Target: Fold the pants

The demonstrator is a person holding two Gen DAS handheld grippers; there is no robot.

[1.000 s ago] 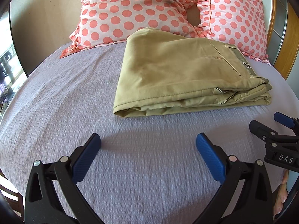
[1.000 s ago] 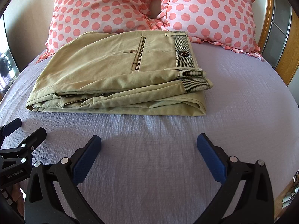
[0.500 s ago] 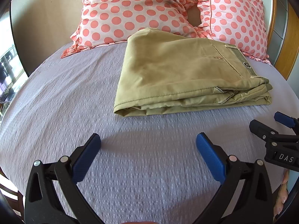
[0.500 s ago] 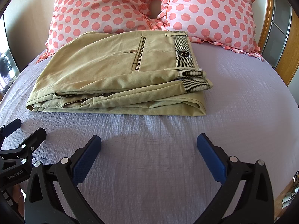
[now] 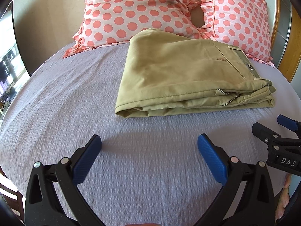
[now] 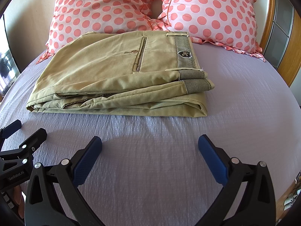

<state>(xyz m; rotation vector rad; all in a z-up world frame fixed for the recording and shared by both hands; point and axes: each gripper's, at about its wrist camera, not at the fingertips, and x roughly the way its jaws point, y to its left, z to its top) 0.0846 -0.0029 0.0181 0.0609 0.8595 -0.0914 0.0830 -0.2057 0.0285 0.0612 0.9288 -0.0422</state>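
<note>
While you hold both tools low over the near part of the bed [image 5: 56, 98], the khaki pants [image 5: 180, 75] lie folded into a flat, layered rectangle on the lilac cover, well ahead of both tools and touched by neither. In your left wrist view the bundle sits right of centre, its rounded fold toward the left and its stacked edges facing you. In your right wrist view the pants [image 6: 116, 75] sit left of centre, with the striped waistband [image 6: 185, 50] and its dark badge on the right end and a back pocket with a button on top. The far edge of the bundle lies just in front of two pink polka-dot pillows [image 6: 207, 13] that stand against the headboard; whether fabric and pillows touch, you cannot tell from here.

Your left gripper [image 5: 149, 159] is released, its blue pads [image 5: 86, 162] spread wide apart above bare cover with nothing between them. Your right gripper [image 6: 150, 159] is likewise released and empty, blue pads wide apart over the cover. Each tool shows in the other's view: the right gripper [image 5: 282, 126] at the right edge of the left view, the left one [image 6: 17, 131] at the left edge of the right view, so the two are side by side on the near side of the pants.
</note>
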